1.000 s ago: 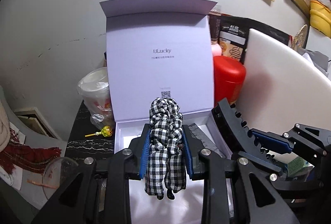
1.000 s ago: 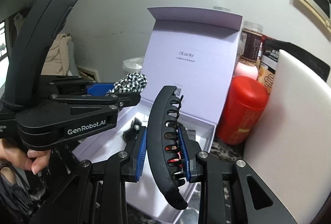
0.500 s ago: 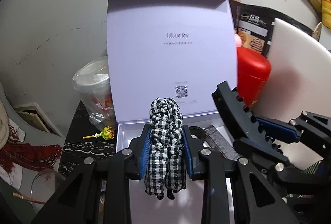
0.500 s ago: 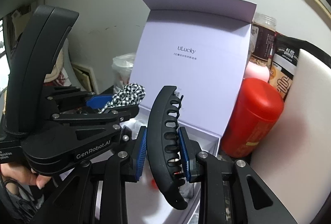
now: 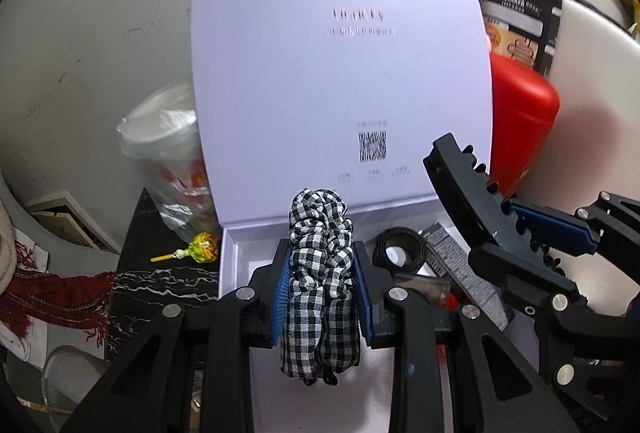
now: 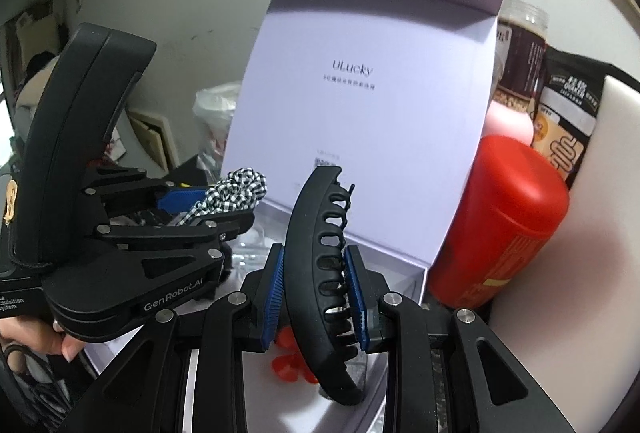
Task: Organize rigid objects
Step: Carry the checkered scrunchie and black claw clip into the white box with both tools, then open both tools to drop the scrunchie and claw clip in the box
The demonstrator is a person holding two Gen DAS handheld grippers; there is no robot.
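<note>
My left gripper is shut on a black-and-white checked scrunchie and holds it over the tray of an open lilac box. My right gripper is shut on a black hair claw clip, also above the box. The clip shows at the right of the left wrist view, the scrunchie at the left of the right wrist view. The box lid stands upright behind. A black ring, a dark flat packet and a red piece lie in the box.
A red canister stands right of the box, a white board beyond it. A bagged plastic cup and a lollipop lie left on the dark marble top. Jars and a snack bag stand behind.
Both grippers have moved forward toward the open box with their objects still held; the box now looks larger and nearer in both views.
</note>
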